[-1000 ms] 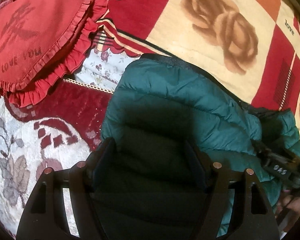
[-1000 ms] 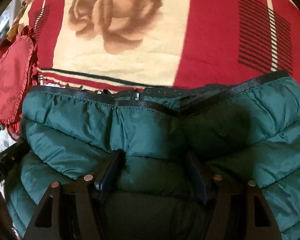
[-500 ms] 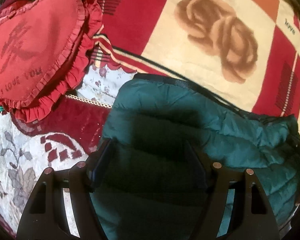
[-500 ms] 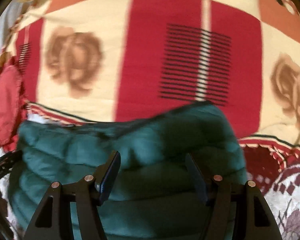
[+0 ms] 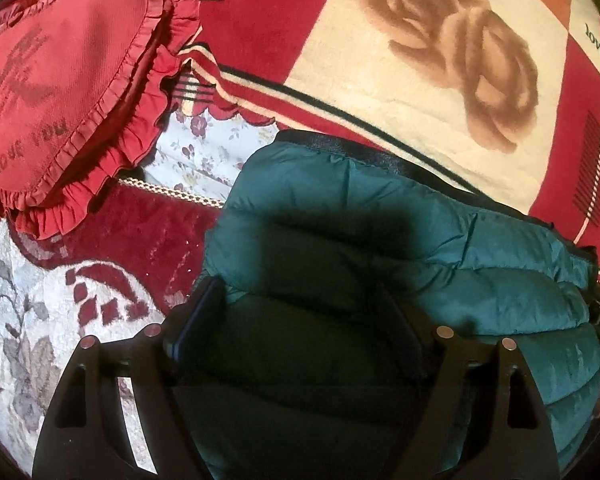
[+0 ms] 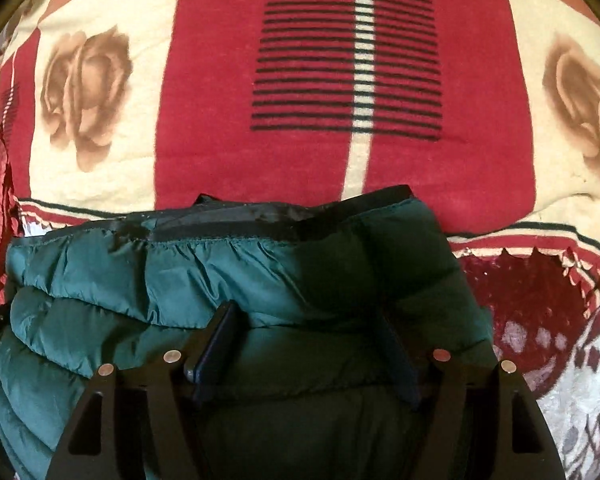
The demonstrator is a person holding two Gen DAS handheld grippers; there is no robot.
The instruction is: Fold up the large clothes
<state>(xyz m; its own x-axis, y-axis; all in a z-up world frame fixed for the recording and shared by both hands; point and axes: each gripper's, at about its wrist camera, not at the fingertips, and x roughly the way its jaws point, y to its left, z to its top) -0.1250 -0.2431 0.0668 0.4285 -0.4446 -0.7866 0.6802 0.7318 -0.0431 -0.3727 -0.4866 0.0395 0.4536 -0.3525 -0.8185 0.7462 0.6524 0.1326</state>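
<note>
Jacket [image 6: 236,280] now lies folded and narrower than a second ago; left gripper [image 5: 300,312] and right gripper [image 6: 312,332] jaws stand wide, holding nothing.

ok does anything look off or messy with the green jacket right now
Nothing stands out. The green puffer jacket lies as a compact bundle on the rose blanket, its black trim slightly rumpled, with both grippers open over it.
</note>
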